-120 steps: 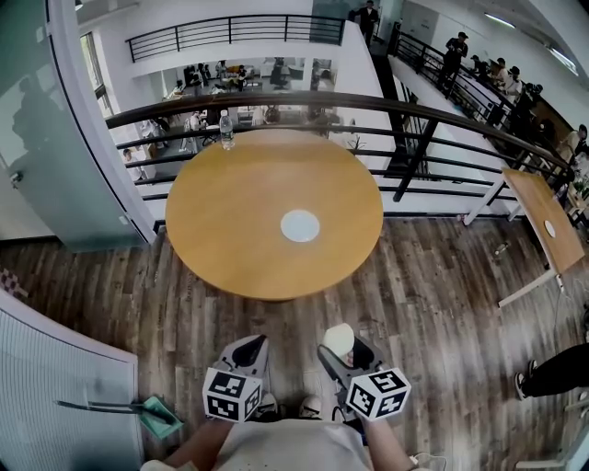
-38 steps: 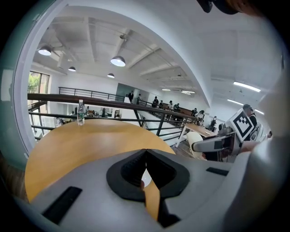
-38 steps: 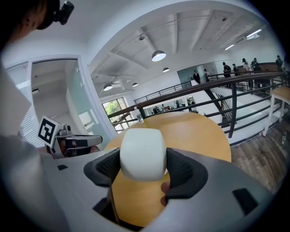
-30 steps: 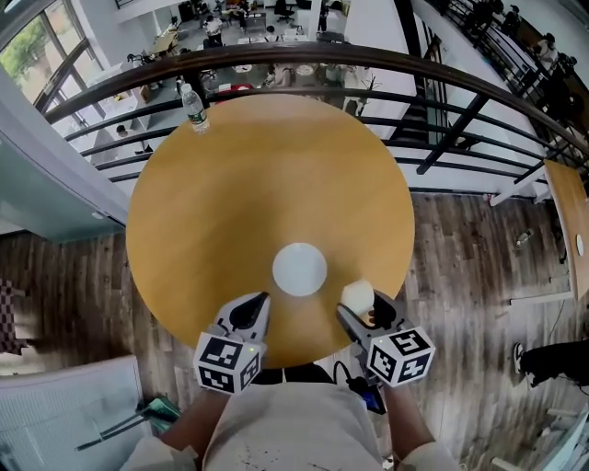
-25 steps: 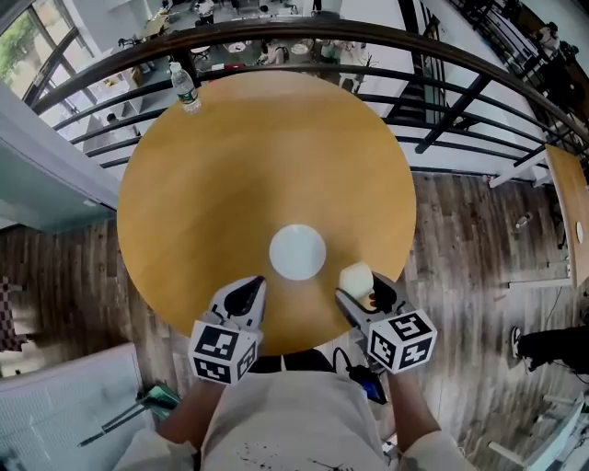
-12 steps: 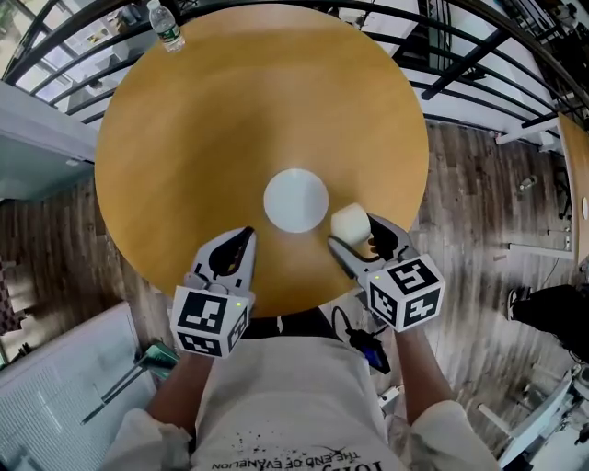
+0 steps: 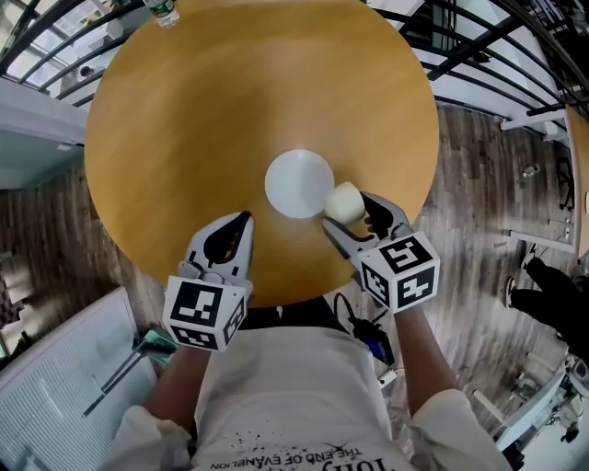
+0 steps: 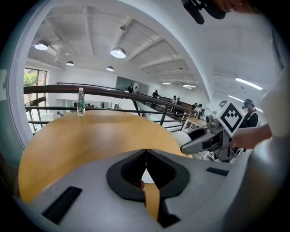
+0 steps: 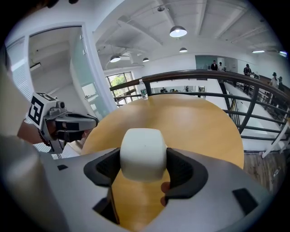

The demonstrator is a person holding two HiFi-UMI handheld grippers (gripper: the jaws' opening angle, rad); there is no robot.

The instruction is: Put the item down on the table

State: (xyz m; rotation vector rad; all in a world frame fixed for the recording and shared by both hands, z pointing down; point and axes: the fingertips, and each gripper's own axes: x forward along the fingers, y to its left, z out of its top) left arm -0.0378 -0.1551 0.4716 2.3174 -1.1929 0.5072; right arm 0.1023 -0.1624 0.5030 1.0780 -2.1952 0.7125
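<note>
A white rounded cube [image 7: 343, 202] [image 9: 143, 153] sits clamped between the jaws of my right gripper [image 7: 350, 210] [image 9: 143, 165], held above the near right part of the round wooden table [image 7: 184, 120] [image 9: 199, 122]. It hangs just right of a white disc [image 7: 296, 183] at the table's centre. My left gripper [image 7: 237, 225] [image 8: 146, 165] is shut with nothing in it, over the table's near edge, left of the disc.
A water bottle [image 7: 164, 11] [image 8: 80, 102] [image 9: 143, 89] stands at the table's far edge by a dark railing [image 9: 213, 74]. Wood floor [image 7: 479, 202] surrounds the table. A second table [image 7: 582, 138] and a person's legs [image 7: 552, 299] are at the right.
I have walked up to the table. Both grippers moved from over the floor to over the table's near part, the right one still holding the white cube, now beside the white disc.
</note>
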